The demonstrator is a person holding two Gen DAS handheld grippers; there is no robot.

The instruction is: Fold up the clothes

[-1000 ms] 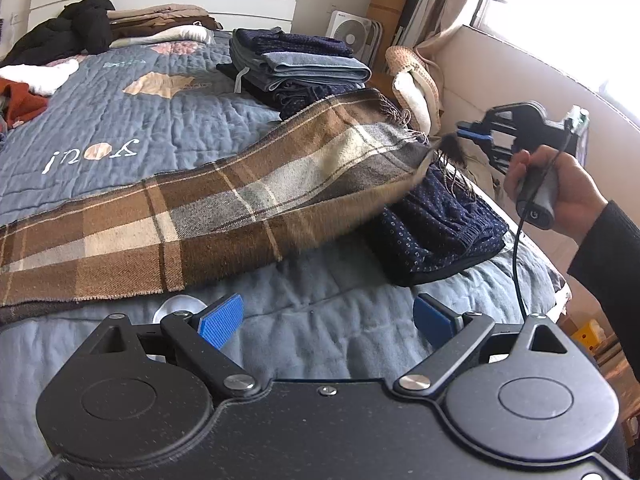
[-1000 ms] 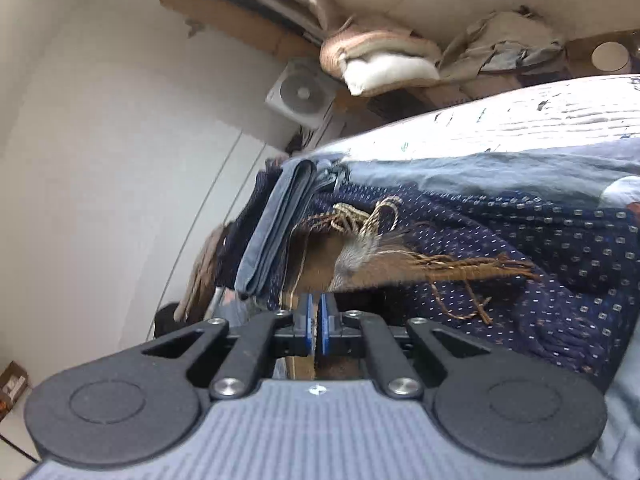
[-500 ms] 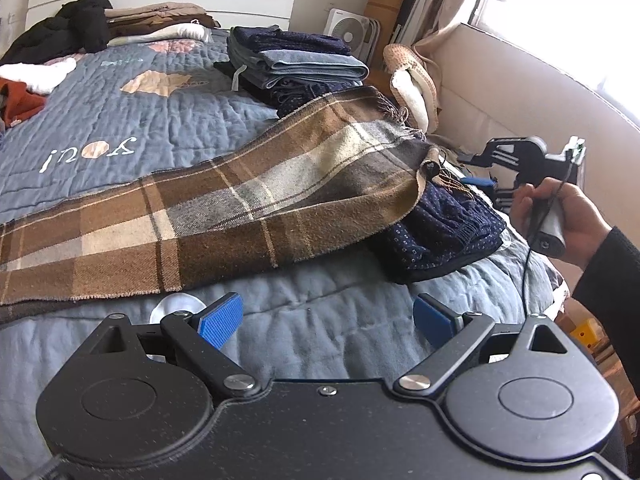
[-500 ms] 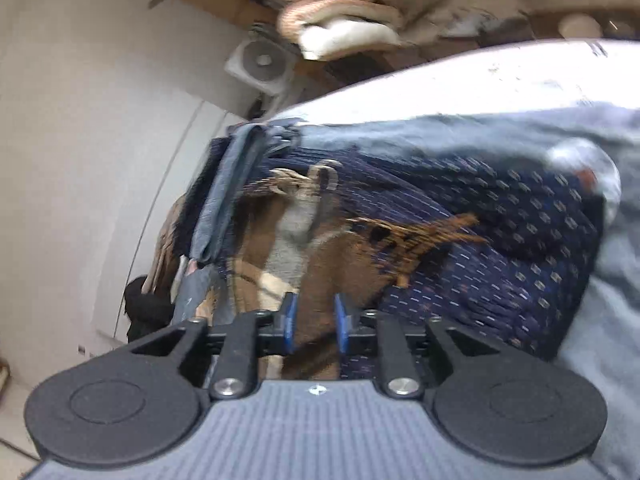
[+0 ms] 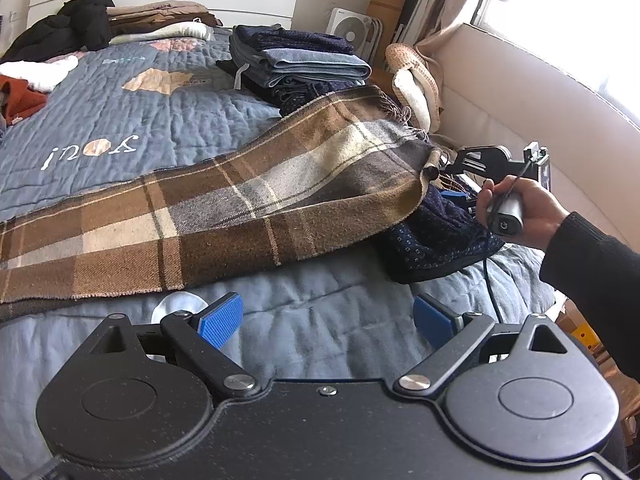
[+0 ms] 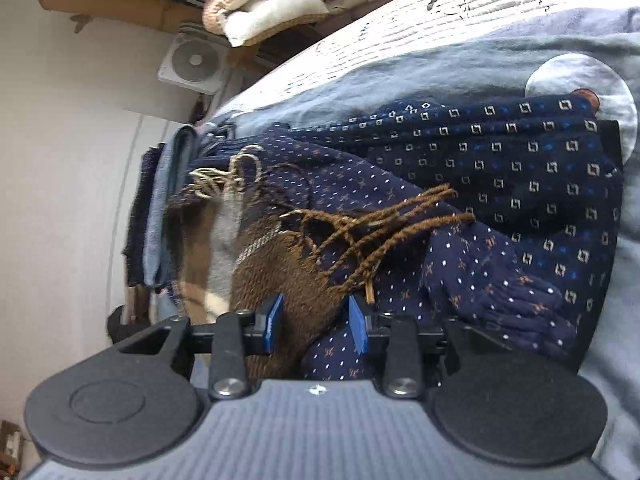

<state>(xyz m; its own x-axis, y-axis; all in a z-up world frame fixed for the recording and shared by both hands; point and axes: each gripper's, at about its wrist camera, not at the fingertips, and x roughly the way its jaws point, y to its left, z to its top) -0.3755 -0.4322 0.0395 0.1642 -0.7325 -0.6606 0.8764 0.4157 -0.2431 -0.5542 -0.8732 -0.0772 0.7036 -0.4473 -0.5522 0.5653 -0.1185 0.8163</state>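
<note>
Brown plaid fringed wool scarf (image 5: 248, 200) lies across my blue quilted bed (image 5: 140, 120), its end between my just-opening right gripper (image 6: 316, 322); fringe may snag there, left gripper (image 5: 326, 318) wide, empty.

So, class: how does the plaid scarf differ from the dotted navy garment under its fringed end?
The plaid scarf is brown, checked, fringed and spread long across the bed; the dotted navy garment is dark, speckled and folded compact. The scarf lies on top, the garment beneath. Both rest on the blue quilt.
</note>
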